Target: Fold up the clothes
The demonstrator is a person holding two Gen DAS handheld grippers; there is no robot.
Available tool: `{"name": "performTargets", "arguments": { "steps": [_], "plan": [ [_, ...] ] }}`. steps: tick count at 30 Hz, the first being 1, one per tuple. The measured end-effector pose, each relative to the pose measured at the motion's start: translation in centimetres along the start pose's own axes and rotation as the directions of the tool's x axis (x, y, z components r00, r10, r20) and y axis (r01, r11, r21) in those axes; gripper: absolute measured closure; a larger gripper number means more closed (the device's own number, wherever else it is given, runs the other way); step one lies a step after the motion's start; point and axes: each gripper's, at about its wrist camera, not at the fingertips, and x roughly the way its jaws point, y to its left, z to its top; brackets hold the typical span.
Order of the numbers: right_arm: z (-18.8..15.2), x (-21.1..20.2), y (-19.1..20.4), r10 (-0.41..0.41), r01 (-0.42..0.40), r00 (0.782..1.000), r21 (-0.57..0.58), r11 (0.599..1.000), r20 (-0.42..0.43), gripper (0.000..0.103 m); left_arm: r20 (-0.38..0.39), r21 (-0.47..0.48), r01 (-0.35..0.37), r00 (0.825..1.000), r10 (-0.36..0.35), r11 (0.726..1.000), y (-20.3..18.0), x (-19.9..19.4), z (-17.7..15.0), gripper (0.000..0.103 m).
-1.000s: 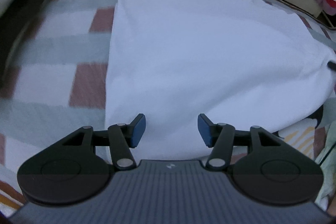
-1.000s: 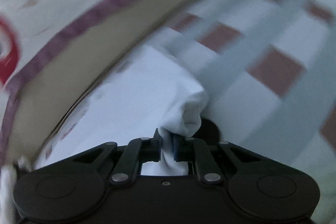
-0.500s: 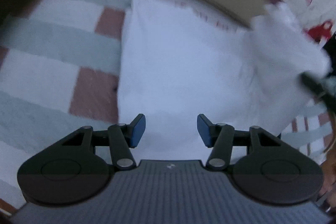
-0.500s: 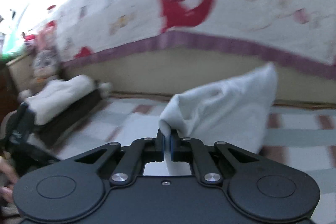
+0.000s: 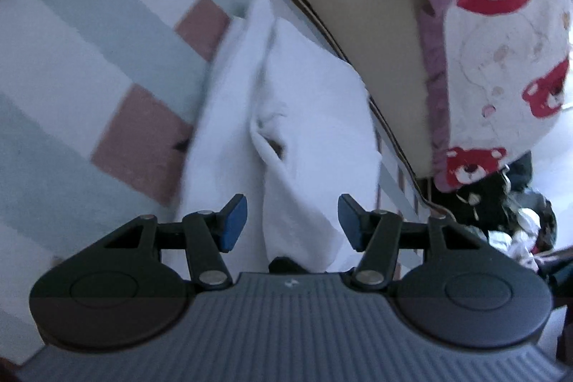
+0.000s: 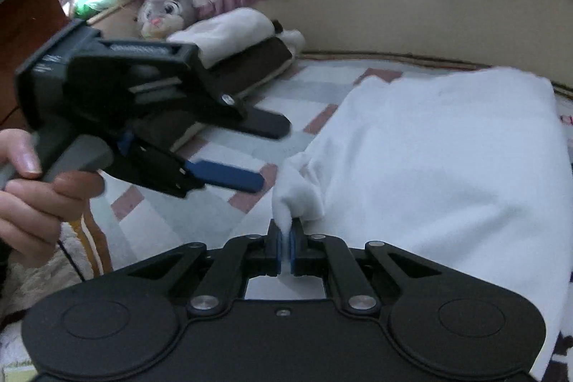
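Swung across since a second ago: right black two-finger gripper (image 6: 285,247), then lifting a pinched corner high near the bed skirt, now low over the striped and checked bedspread (image 6: 215,206), blue pads clamped tight on a bunched corner of the white cotton garment (image 6: 447,160). Folded over itself now, that garment, lying flat on the bedspread just before the beige bed base (image 6: 394,6), one layer doubled along the near edge. Tilted sideways meanwhile, left black two-finger gripper (image 5: 288,221), blue-padded fingers spread wide with nothing between them but a raised ridge of the white garment (image 5: 304,117) passing underneath. Gripped by a bare hand (image 6: 39,196) at the left edge of the right wrist view, hovering apart from the cloth. Beyond, stacked white and dark brown folded clothes (image 6: 247,42), beside a grey plush rabbit (image 6: 166,11)
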Motion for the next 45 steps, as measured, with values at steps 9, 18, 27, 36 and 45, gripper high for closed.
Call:
{"name": "performTargets", "arguments": {
  "steps": [9, 18, 27, 36, 45],
  "plan": [
    [-0.5, -1.6, 0.4, 0.017, -0.003, 0.996, -0.150, 0.989, 0.092, 0.096, -0.053, 0.085, -0.016, 0.998, 0.021, 0.996, -0.9, 4.8, -0.6, 0.079],
    [-1.6, -4.5, 1.5, -0.162, 0.157, 0.987, -0.177, 0.972, -0.013, 0.054, 0.116, 0.290, -0.185, 0.981, 0.157, 0.939, -5.4, 3.0, -2.2, 0.091],
    [-4.7, -5.3, -1.1, -0.588, 0.512, 0.797, -0.362, 0.779, -0.137, 0.055, 0.201, 0.317, -0.268, 0.957, 0.211, 0.910, -6.3, 1.0, -2.6, 0.095],
    [-3.6, -6.0, -4.5, -0.499, 0.489, 0.857, -0.100, 0.866, -0.128, 0.091, 0.243, 0.245, -0.257, 0.950, 0.197, 0.935, -4.6, -2.6, -2.6, 0.099],
    [-1.7, -3.7, -4.0, -0.509, 0.477, 0.823, -0.182, 0.860, -0.251, 0.091, 0.123, 0.154, -0.185, 0.978, 0.167, 0.971, -1.9, -1.3, -2.6, 0.087]
  ]
}}
